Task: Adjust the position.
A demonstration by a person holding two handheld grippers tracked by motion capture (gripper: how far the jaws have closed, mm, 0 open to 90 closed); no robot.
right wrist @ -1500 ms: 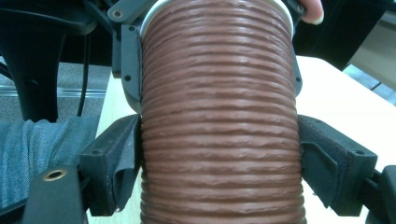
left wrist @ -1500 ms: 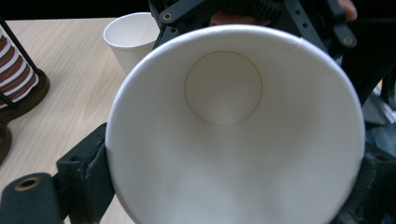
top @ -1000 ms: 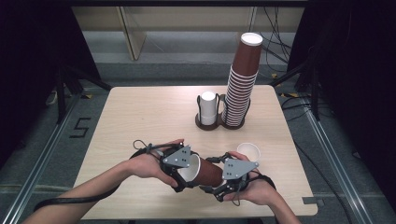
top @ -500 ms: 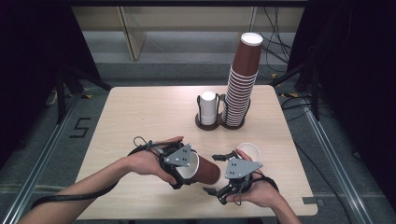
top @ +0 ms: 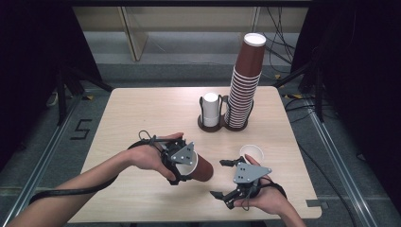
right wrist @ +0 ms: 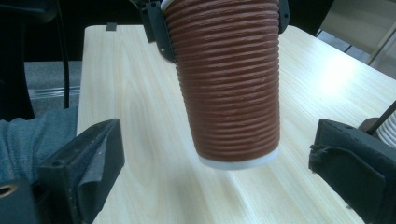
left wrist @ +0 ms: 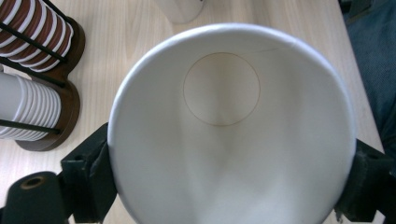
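We see the cup (right wrist: 226, 84) as ribbed brown paper, matt outside, with a smooth white lining (left wrist: 233, 140) faintly creased. The table (top: 142, 113) is pale wood-grain laminate with a soft sheen. The stack (top: 245, 80) at twelve o'clock shares that ribbed brown paper; its holder (left wrist: 70, 100) looks like dark wood with thin black wire. Our jaws are matt black plastic with rough pads (right wrist: 95, 161).
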